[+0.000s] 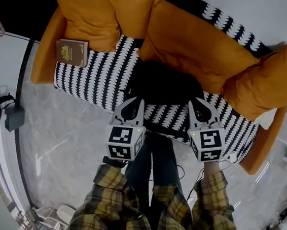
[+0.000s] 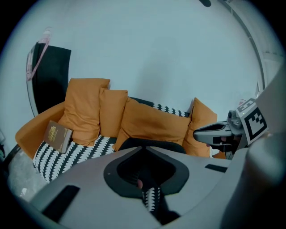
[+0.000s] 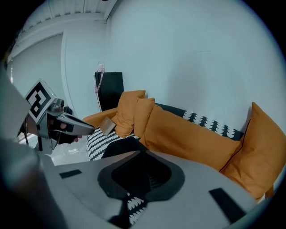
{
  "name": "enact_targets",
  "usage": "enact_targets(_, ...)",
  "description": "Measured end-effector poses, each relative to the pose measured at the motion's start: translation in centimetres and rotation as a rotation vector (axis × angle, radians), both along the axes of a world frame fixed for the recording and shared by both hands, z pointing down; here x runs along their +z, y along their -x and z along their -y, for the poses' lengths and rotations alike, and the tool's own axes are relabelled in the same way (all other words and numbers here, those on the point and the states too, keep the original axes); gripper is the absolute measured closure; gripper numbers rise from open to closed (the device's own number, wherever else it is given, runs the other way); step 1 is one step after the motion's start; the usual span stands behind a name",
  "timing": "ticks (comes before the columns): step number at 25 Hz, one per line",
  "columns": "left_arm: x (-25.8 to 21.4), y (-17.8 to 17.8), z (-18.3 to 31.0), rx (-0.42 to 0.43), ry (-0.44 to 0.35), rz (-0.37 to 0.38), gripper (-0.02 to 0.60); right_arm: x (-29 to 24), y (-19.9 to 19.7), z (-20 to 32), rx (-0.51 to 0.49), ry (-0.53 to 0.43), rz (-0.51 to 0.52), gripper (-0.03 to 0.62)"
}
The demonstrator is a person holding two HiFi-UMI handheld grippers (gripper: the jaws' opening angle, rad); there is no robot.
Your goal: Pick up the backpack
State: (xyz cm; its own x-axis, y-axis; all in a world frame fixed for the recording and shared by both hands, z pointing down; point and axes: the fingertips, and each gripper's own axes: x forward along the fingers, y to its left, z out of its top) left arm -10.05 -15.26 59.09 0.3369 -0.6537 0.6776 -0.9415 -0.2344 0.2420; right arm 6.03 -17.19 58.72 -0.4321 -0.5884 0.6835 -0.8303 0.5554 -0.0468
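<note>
Backpack (image 1: 162,83) lies on the sofa (image 1: 102,72) seat, directly ahead of and between left gripper (image 1: 132,105) and right gripper (image 1: 203,109). Both grippers are closed and empty, and appear about equally near.

Head view looks steeply down; both gripper views face sofa (image 2: 89,151).

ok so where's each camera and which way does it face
Head view: on person's head, steeply down at sofa and backpack; left gripper, right gripper, plaid sleeves show.
Left gripper view: on left gripper, along shut jaws toward sofa; right gripper at right.
Right gripper view: on the right gripper, same aim; left gripper at left.
All share backpack, book.
</note>
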Motion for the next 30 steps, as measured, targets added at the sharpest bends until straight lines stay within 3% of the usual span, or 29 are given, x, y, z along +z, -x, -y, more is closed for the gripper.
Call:
enact_targets(4, 2.2, 0.5, 0.5, -0.026, 0.035, 0.016, 0.561, 2.1, -0.1, 0.6, -0.013, 0.029, -0.024, 0.490)
enact_targets(9, 4.7, 1.3, 1.0, -0.051, 0.071, 0.035, 0.557, 4.5, -0.4, 1.5, -0.004, 0.051, -0.042, 0.443)
enact_targets(15, 7.8, 2.4, 1.7, -0.057, 0.117, 0.065, 0.483, 7.1, -1.0, 2.3, 0.012, 0.072, -0.039, 0.369)
enact_targets(19, 9.9, 3.0, 1.7, -0.051, 0.156, 0.110, 0.398, 9.1, -1.6, 2.8, 0.014, 0.091, -0.059, 0.314)
enact_targets(22, 11.3, 3.5, 1.8, -0.052, 0.175, 0.126, 0.362, 10.8, -1.7, 3.1, 0.013, 0.118, -0.067, 0.298)
enact_targets(30, 15.6, 3.7, 1.6, -0.041, 0.242, 0.118, 0.348, 14.1, -2.8, 3.2, -0.023, 0.165, -0.114, 0.287)
